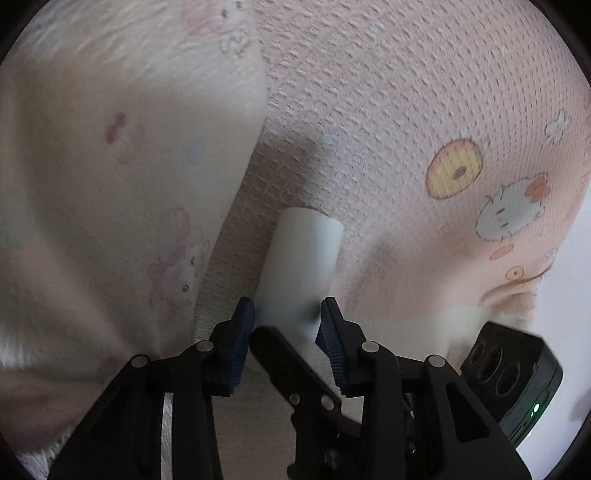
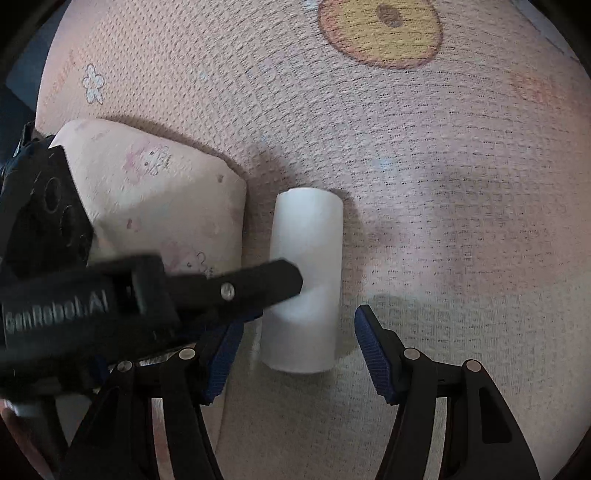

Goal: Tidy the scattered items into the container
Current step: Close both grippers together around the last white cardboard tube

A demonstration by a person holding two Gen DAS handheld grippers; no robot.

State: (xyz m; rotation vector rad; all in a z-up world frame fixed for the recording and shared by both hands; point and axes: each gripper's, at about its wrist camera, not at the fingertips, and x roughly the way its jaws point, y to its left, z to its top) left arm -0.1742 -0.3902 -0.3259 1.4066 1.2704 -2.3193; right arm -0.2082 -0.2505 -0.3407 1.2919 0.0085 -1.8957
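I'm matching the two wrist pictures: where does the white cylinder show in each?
Left wrist: white cylinder low centre, between the left gripper fingers.
Right wrist: centre, lying on the pink blanket, ahead of the right gripper.
Shared landmark: yellow donut print.

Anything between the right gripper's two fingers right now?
Yes: the white tube lies between the right gripper fingers untouched; the left gripper reaches onto it. Right wrist view.

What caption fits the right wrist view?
Right hand-held gripper open around a white cylinder lying on the pink cartoon-print blanket, beside the left hand-held gripper.
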